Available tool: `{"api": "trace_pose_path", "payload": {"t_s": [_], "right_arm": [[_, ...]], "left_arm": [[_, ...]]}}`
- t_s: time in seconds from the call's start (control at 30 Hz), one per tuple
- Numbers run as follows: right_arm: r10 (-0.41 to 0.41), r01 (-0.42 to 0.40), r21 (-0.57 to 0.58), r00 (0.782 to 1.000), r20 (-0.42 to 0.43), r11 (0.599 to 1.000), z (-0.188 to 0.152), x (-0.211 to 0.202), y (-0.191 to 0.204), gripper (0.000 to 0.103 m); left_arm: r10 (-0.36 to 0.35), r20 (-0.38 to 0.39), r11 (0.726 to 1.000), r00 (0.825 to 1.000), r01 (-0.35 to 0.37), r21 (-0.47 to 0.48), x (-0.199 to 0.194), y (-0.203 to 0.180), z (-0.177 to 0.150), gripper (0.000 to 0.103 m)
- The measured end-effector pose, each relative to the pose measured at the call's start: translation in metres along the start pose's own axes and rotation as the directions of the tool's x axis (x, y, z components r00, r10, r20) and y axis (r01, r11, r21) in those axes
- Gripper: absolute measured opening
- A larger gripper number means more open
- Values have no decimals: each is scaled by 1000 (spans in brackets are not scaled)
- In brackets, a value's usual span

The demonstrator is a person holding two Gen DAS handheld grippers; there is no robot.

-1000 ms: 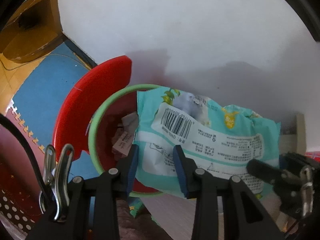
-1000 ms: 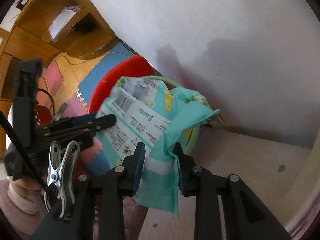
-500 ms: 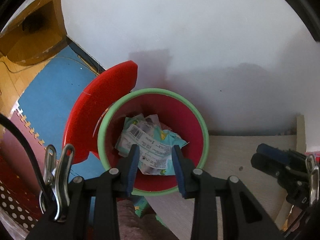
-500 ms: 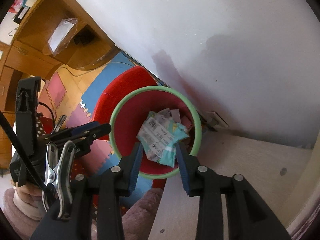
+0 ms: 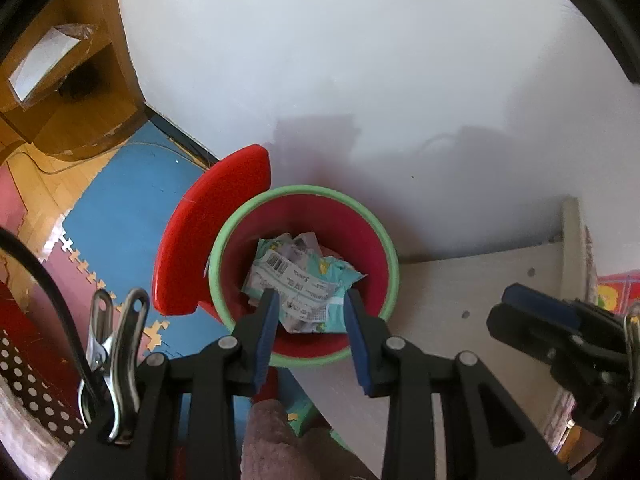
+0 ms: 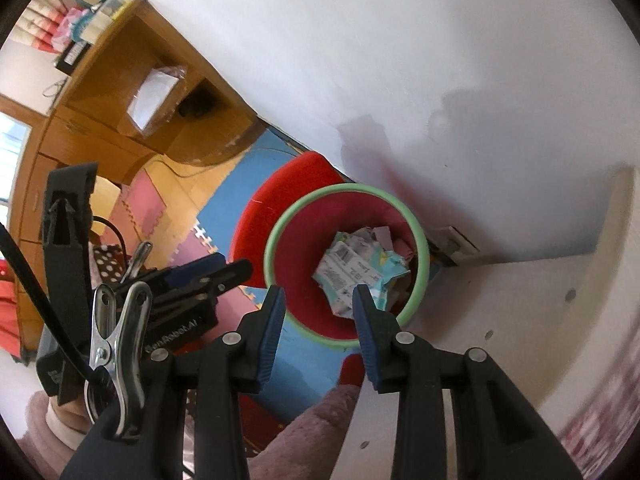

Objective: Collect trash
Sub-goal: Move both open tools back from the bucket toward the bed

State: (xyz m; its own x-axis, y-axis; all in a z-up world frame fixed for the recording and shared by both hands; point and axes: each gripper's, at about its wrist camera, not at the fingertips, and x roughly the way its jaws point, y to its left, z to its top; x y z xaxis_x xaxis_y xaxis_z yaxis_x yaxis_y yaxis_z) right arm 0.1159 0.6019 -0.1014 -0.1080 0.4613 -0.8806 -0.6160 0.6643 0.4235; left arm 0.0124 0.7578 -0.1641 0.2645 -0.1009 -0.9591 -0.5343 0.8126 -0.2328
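Note:
A red bin with a green rim point(image 5: 304, 191) stands on the floor against the white wall, its red lid point(image 5: 208, 240) tipped back at the left. A crumpled teal wrapper point(image 5: 300, 280) with a barcode lies inside it. My left gripper point(image 5: 312, 300) hangs open above the bin's near edge, with nothing between its blue pads. From the right wrist view the bin rim point(image 6: 348, 189) and the wrapper point(image 6: 360, 272) lie below my right gripper point(image 6: 318, 292), which is open and holds nothing. Each gripper shows in the other's view: the right gripper point(image 5: 504, 308) to the right, the left gripper point(image 6: 236, 266) to the left.
A pale wooden board point(image 5: 460, 280) runs right of the bin up to the wall. Blue and pink foam mats point(image 5: 120, 208) cover the floor at the left, with a wooden desk point(image 6: 100, 128) beyond. A fuzzy pink sleeve point(image 5: 272, 440) shows at the bottom.
A second ago both grippers held the teal wrapper over the bin. They let go, the wrapper dropped into the bin, and both grippers have risen away from it.

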Motion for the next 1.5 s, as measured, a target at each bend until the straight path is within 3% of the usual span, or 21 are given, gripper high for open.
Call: {"api": "trace_pose_path", "payload": {"t_s": [0.33,0.83,1.5], "right_arm": [[58,-61,30,993,99,998,-27,-52,14,36],[95,-119,86,966,239,989,-76,-118,12,36],[50,-130,184,921,385,974,-170,-199,-43,36]], "left_arm": [[26,28,999,999,-28,43,-54,-29,-11,34],[44,93,986,995,-59,157,-120,-69,-37,34],[7,119,946,993,-46,322,-145,-164,-91,34]]}}
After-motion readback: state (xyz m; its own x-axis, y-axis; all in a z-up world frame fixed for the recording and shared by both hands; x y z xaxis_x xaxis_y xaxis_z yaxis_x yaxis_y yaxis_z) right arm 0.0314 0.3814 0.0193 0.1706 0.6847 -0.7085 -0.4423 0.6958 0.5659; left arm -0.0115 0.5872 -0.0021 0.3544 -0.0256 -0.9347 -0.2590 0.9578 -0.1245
